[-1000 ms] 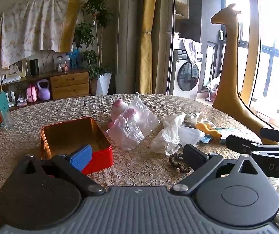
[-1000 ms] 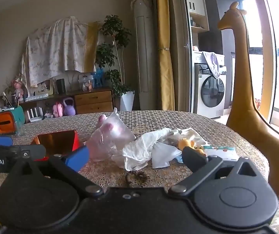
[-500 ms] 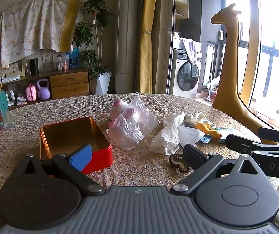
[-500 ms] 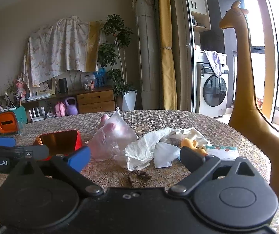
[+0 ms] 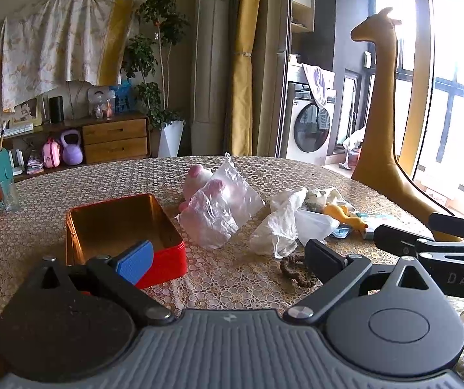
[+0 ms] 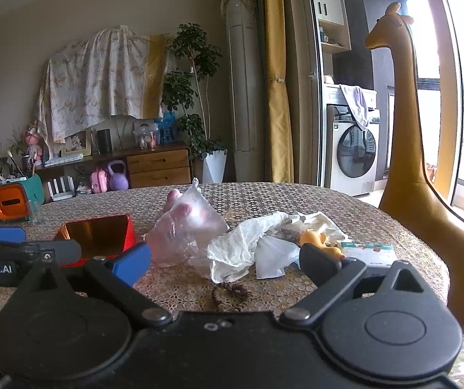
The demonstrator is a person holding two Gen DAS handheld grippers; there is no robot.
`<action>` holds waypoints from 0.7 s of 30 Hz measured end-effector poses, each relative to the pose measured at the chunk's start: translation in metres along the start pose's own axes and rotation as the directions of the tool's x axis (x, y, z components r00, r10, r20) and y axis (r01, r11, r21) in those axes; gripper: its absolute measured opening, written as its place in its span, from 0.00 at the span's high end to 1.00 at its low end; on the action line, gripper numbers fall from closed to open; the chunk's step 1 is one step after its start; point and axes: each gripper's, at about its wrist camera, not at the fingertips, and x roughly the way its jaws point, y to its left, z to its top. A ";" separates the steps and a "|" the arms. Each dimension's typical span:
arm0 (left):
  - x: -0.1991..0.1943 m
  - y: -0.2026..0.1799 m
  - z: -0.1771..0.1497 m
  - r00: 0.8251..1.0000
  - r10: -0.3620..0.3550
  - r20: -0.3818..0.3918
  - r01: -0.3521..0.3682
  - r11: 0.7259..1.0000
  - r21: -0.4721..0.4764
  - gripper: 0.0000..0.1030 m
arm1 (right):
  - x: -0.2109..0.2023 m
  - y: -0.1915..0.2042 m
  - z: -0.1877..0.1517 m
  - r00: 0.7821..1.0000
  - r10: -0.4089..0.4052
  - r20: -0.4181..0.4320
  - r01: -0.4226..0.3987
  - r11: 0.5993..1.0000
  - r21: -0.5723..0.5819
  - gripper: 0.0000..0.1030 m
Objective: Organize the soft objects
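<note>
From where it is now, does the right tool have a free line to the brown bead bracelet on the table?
Probably yes. The right tool is open and empty, and the bead bracelet lies just ahead between its fingers on bare tablecloth; the crumpled white plastic bag lies just beyond it, not over it.

Tin (image 5: 124, 227) left of bagged plush (image 5: 219, 204), on table (image 5: 69, 184).

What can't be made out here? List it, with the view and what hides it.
- Pink plush toy: left wrist view, mostly hidden by the crumpled clear plastic bag.
- Floor of the red rectangular tin box: right wrist view, hidden by its near wall and the left gripper.
- Brown bead bracelet: left wrist view, partly behind the left gripper.
- Flat white and teal packet: print too small.
</note>
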 end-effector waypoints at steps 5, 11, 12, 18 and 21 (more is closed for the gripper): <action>0.000 0.000 -0.001 1.000 -0.006 0.002 0.006 1.000 -0.003 0.02 | -0.001 0.001 0.000 1.000 0.005 0.003 -0.005 1.000 -0.005 0.05; -0.003 0.001 -0.002 1.000 -0.017 0.011 0.017 1.000 -0.009 0.02 | -0.001 0.001 -0.001 1.000 0.006 0.004 -0.006 1.000 -0.003 0.05; -0.004 0.002 -0.002 1.000 -0.018 0.012 0.018 1.000 -0.010 0.02 | -0.001 0.001 0.000 1.000 0.007 0.004 -0.007 1.000 -0.003 0.06; -0.005 0.003 -0.002 1.000 -0.025 0.019 0.025 1.000 -0.013 0.02 | -0.003 0.002 -0.001 1.000 0.015 0.010 -0.015 1.000 -0.007 0.07; -0.004 0.002 -0.001 0.999 -0.031 0.020 0.031 0.999 -0.008 0.02 | -0.003 0.003 -0.001 1.000 0.016 0.014 -0.016 1.000 -0.009 0.07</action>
